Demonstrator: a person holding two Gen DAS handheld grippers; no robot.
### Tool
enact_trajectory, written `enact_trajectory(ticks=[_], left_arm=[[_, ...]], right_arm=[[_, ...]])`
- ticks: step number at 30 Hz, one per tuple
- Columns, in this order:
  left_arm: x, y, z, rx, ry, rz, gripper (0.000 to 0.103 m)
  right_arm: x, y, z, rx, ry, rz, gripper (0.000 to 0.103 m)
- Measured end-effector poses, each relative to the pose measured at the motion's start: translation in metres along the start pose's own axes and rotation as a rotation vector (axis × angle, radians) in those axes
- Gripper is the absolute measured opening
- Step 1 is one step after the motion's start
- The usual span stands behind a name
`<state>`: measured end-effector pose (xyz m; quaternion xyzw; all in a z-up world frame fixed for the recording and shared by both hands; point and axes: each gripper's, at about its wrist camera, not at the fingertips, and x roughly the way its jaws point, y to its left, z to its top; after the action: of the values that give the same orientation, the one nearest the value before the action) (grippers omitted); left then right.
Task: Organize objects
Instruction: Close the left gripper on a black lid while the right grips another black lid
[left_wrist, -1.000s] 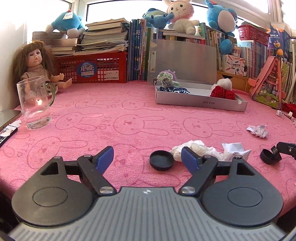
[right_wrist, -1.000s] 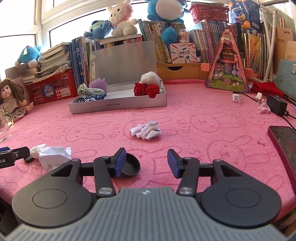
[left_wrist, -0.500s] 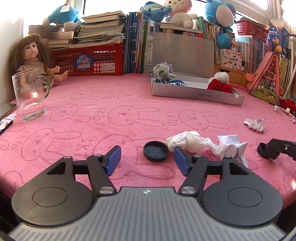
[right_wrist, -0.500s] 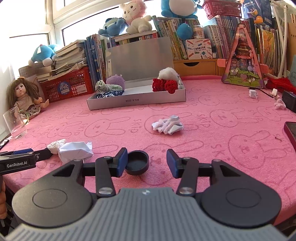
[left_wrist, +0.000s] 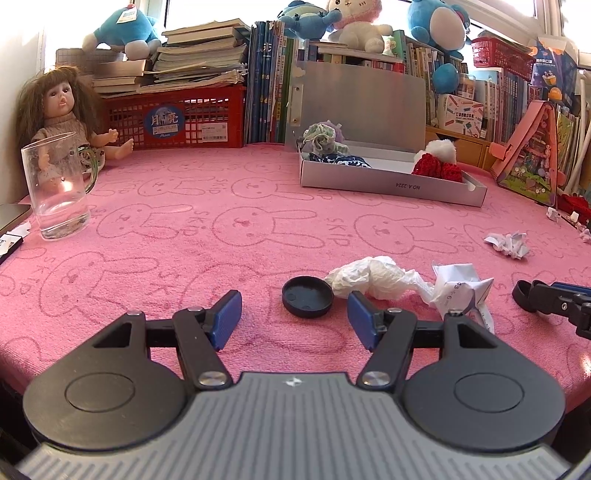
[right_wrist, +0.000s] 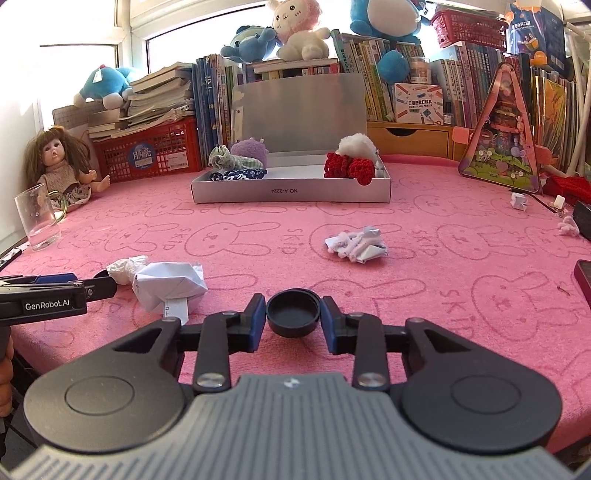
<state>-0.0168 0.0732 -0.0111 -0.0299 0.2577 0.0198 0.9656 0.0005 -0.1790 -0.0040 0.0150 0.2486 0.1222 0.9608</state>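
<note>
Your right hand-held gripper (right_wrist: 293, 320) has just been closing and is now pinching the black lid (right_wrist: 293, 312) near the table's (right_wrist: 424, 266) front edge, ready for lifting; your left hand-held gripper (left_wrist: 294, 318) is waiting open behind another lid (left_wrist: 307, 296).

Tabletop (left_wrist: 155, 236): pink terry cloth, matt, napped, bunny outlines pressed in. Black cap (right_wrist: 293, 312) at 12 o'clock of right gripper (right_wrist: 293, 325): matt plastic, smooth. Gripper bodies black matt plastic, pads (right_wrist: 255, 325) blue rubbery. Crumpled paper (right_wrist: 170, 284) white, creased. Mug (left_wrist: 55, 190) clear glossy glass. Box (right_wrist: 291, 190) grey smooth card. Basket (left_wrist: 177, 118) red plastic lattice.
</note>
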Motion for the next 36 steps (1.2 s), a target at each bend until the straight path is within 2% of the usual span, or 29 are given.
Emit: enact_trajectory(ticks=[5, 7, 8, 10, 17, 20, 21, 22, 31, 36], left_arm=[[0.001, -0.001, -0.001, -0.005, -0.005, 0.008, 0.067], [0.001, -0.001, -0.001, -0.003, -0.012, 0.046, 0.056], [0.002, -0.001, 0.000, -0.001, -0.012, 0.073, 0.054], [0.003, 0.003, 0.001, -0.010, -0.011, 0.077, 0.053], [0.008, -0.001, 0.002, 0.013, -0.009, 0.083, 0.052], [0.013, -0.002, 0.005, 0.009, -0.012, 0.110, 0.053], [0.014, -0.002, 0.005, 0.002, -0.011, 0.120, 0.053], [0.015, -0.001, 0.006, -0.007, -0.011, 0.126, 0.053], [0.018, -0.002, 0.006, 0.003, -0.022, 0.149, 0.054], [0.019, -0.002, 0.007, -0.006, -0.018, 0.152, 0.054]], right_arm=[[-0.002, -0.008, 0.004, 0.016, -0.028, -0.043, 0.037], [-0.002, -0.013, 0.005, 0.024, -0.036, -0.073, 0.037], [-0.002, -0.017, 0.006, 0.036, -0.042, -0.101, 0.037], [0.000, -0.024, 0.006, 0.053, -0.041, -0.140, 0.037], [0.008, -0.036, 0.003, 0.065, -0.015, -0.201, 0.037], [0.010, -0.035, -0.001, 0.067, -0.023, -0.213, 0.045], [0.010, -0.035, -0.002, 0.075, -0.027, -0.214, 0.058], [0.010, -0.036, -0.003, 0.083, -0.027, -0.211, 0.060], [0.015, -0.033, -0.009, 0.058, -0.030, -0.275, 0.060], [0.015, -0.026, -0.010, 0.031, -0.021, -0.252, 0.059]])
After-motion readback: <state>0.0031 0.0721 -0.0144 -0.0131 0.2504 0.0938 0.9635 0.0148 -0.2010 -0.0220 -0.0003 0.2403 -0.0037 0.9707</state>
